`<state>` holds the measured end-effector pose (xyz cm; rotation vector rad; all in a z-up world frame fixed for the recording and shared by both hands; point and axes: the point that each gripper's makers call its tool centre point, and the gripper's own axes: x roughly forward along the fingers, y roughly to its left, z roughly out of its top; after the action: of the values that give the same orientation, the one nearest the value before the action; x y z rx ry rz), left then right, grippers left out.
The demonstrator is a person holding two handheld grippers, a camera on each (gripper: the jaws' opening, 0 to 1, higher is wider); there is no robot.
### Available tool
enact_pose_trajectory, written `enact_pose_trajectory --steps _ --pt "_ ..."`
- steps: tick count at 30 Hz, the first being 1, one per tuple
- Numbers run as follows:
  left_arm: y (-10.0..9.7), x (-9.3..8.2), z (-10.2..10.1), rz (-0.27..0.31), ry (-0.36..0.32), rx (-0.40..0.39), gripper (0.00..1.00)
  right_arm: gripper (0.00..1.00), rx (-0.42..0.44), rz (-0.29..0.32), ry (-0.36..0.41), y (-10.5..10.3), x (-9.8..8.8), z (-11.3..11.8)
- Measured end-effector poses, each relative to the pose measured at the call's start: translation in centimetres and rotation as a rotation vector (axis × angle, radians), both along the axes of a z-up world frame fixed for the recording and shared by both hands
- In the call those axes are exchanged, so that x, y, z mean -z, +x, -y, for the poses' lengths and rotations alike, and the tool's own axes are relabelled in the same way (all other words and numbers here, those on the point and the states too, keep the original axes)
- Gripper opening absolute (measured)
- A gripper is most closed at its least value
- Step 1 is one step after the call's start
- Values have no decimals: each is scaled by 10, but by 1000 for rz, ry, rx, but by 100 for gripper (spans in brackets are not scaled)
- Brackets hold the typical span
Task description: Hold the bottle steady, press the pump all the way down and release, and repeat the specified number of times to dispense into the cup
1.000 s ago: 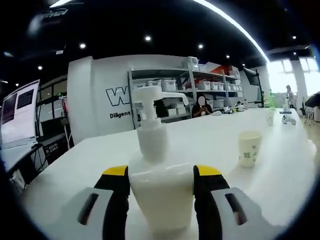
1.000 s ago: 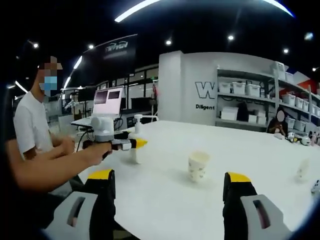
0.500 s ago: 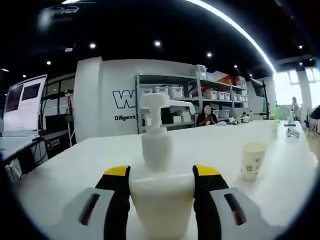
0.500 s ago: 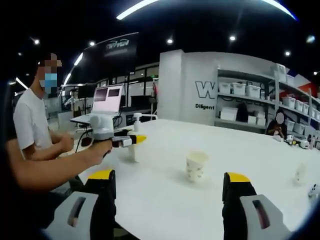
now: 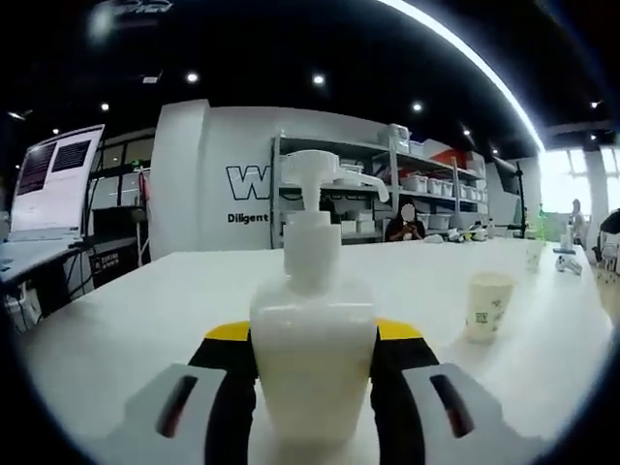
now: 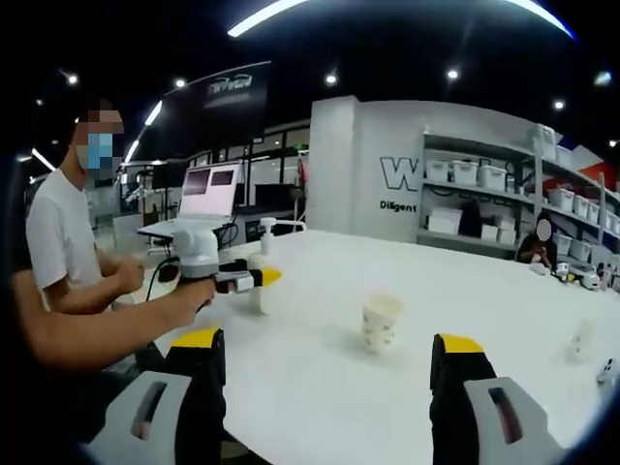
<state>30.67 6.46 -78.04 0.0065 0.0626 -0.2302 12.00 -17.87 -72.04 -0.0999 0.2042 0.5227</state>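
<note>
The left gripper (image 5: 312, 363) pinches the bottle (image 5: 312, 363); the right gripper (image 6: 327, 373), spread wide, faces the cup (image 6: 382, 322).

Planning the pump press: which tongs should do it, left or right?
Right. The left tongs are shut on the bottle, steadying it, while the right tongs are open and free, though away from the pump.

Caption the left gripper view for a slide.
Left gripper shut on a white pump bottle, paper cup off to one side on the white table.
</note>
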Motion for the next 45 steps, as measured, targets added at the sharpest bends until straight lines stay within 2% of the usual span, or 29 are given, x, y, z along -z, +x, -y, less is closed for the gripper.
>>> enact_pose_trajectory --steps 7,11,14,21,27,32,35,38,45 --pt "-1 0 2 5 0 3 42 87 -22 14 -30 12 -8 -2" --pt "-2 0 7 4 -2 24 42 77 -57 39 -83 19 -13 -3" --pt "-2 0 12 6 -7 30 42 79 -55 36 -105 24 -14 -2" --pt "0 2 25 -9 -4 69 41 77 -68 34 -117 31 -20 0" --pt "5 3 41 -46 -1 95 41 76 -90 40 -122 41 -30 0" --pt "3 4 54 -50 -6 146 41 74 -118 54 -176 50 -38 -5" --pt "8 5 62 -64 -7 168 41 70 -128 44 -279 63 -32 1" --pt "7 6 69 -85 -4 198 41 68 -131 43 -266 73 -37 4" --pt "8 7 81 -86 -16 254 41 59 -148 57 -243 92 -56 3"
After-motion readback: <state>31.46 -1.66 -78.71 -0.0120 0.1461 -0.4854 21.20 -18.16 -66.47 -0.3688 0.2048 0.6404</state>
